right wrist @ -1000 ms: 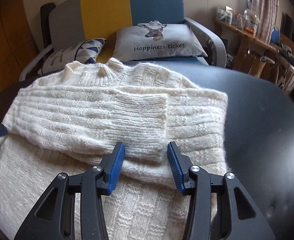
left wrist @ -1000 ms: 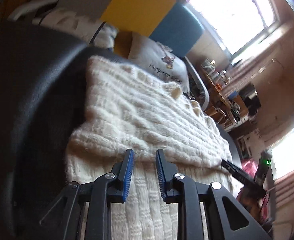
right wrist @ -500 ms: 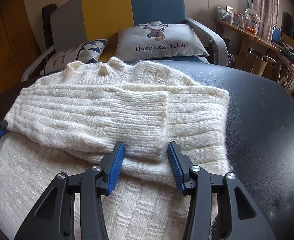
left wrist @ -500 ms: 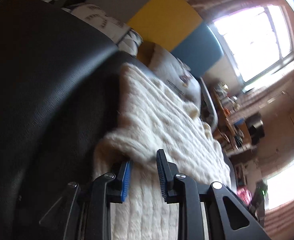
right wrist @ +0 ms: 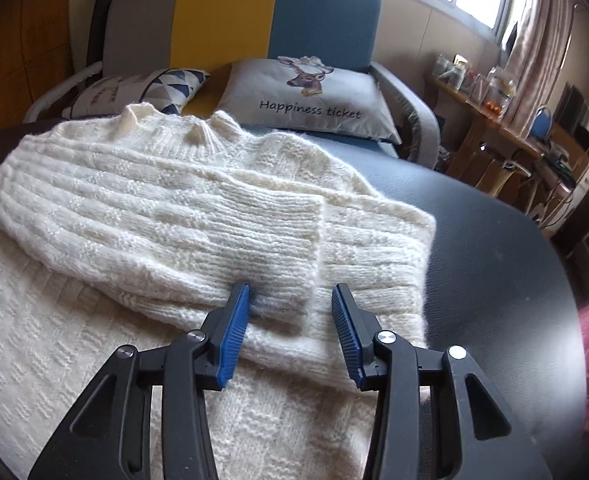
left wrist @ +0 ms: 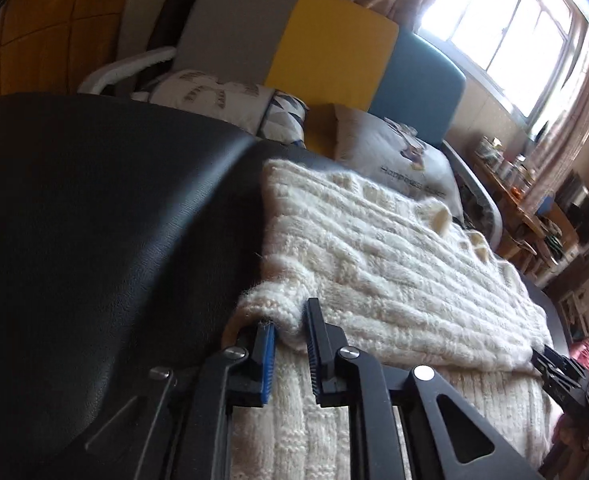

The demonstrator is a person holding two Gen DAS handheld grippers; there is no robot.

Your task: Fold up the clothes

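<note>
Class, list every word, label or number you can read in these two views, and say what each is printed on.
"Happiness ticket": on the grey deer cushion, clear in the right wrist view.
Same cushion in the left wrist view: lettering too blurred to read.
Patterned cushion: faint marks, unreadable.
Shelf jars: no legible labels.

Cream ribbed-and-basketweave knit sweater (right wrist: 142,216) on black leather-grain counter (right wrist: 494,264). Beyond the claws: grey/yellow/blue panelled sofa (right wrist: 230,20), grey deer-print pillow (right wrist: 306,96), white pillow with blue triangles (right wrist: 146,88). Claw pads blue.
</note>
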